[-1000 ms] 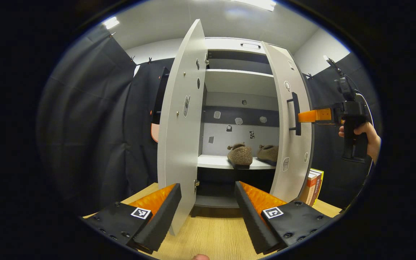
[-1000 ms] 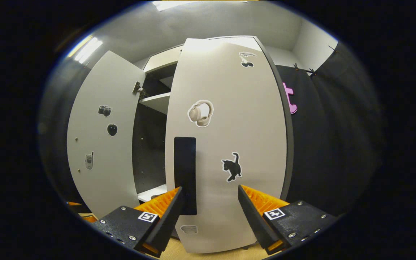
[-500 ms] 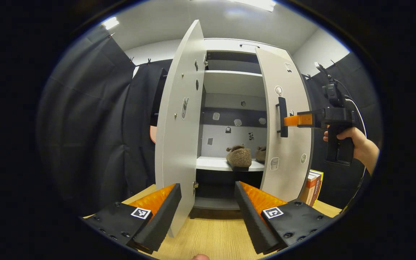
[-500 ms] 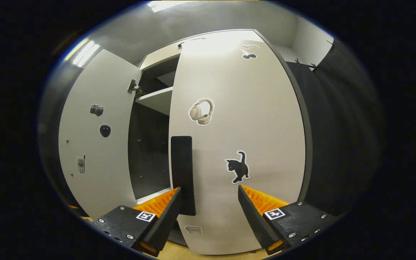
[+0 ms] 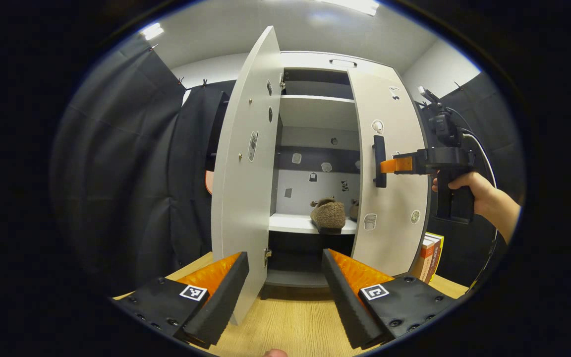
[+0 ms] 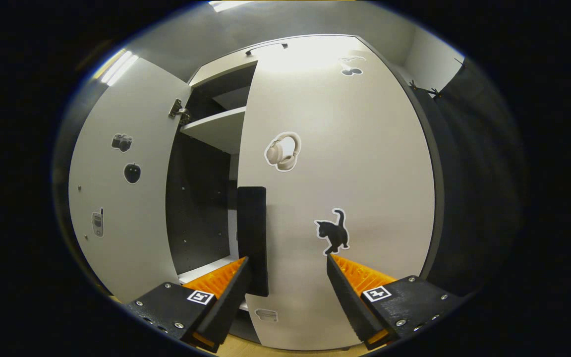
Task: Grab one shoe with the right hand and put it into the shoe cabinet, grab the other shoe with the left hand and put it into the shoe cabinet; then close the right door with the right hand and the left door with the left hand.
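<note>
Currently the right gripper (image 6: pixel 288 265), jaws wide, pushes the right door (image 6: pixel 345 163) partly shut; next, the left gripper (image 5: pixel 285 267), jaws wide, must close the left door (image 5: pixel 243 188).

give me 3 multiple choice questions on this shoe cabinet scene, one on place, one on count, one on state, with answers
1. Where is the brown shoe?
A. on the wooden floor
B. on a shelf inside the shoe cabinet
C. in a gripper

2. How many books stand right of the cabinet?
A. two
B. none
C. five

3. How does the left door stand?
A. shut
B. wide open
C. off its hinges

Answers: 1 B, it rests on the white shelf. 2 A, two books lean there. 3 B, it swings out while the right gripper meets the right door.
</note>
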`<state>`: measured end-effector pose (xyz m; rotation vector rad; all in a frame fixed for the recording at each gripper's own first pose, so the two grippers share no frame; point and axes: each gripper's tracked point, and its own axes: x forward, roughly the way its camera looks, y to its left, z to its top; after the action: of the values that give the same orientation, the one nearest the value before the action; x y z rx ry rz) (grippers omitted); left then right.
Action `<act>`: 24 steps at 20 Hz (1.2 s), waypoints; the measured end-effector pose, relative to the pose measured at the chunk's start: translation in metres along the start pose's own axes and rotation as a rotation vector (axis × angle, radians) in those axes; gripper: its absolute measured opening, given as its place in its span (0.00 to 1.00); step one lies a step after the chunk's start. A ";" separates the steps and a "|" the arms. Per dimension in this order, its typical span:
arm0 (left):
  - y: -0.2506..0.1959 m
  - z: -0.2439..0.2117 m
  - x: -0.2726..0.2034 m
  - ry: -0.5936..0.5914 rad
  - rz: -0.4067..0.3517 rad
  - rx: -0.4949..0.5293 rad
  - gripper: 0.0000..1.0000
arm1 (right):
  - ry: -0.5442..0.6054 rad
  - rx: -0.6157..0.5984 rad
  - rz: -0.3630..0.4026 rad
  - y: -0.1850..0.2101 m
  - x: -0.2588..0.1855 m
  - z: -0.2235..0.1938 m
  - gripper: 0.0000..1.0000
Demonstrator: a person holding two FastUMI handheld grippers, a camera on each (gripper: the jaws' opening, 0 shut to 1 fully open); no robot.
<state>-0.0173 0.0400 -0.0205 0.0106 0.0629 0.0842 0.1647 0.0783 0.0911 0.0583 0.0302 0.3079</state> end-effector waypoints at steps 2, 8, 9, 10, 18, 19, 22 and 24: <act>0.000 -0.001 -0.001 0.002 0.000 0.001 0.96 | 0.004 0.006 -0.002 0.001 0.000 -0.002 0.93; -0.003 -0.004 -0.002 0.013 0.001 -0.005 0.99 | -0.007 -0.041 -0.024 -0.006 -0.011 0.003 0.94; -0.003 -0.003 -0.003 0.012 0.002 -0.003 0.97 | -0.012 -0.049 -0.026 -0.008 -0.018 0.005 0.94; -0.004 -0.003 -0.003 0.013 0.001 -0.001 0.94 | -0.017 -0.049 -0.029 -0.010 -0.025 0.008 0.94; -0.024 0.004 -0.006 -0.001 -0.035 -0.018 0.94 | -0.068 0.002 -0.072 -0.028 -0.104 0.016 0.94; -0.027 0.006 -0.005 -0.004 -0.040 -0.020 0.94 | -0.068 0.011 -0.073 -0.028 -0.116 0.012 0.94; -0.037 0.013 -0.004 -0.021 -0.057 -0.017 0.99 | -0.064 0.026 -0.098 -0.032 -0.149 0.000 0.94; -0.045 0.020 -0.004 -0.030 -0.060 -0.020 0.94 | -0.056 0.025 -0.115 -0.037 -0.165 -0.010 0.94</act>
<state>-0.0161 -0.0049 -0.0011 -0.0104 0.0326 0.0247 0.0181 -0.0061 0.0827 0.0893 -0.0180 0.1906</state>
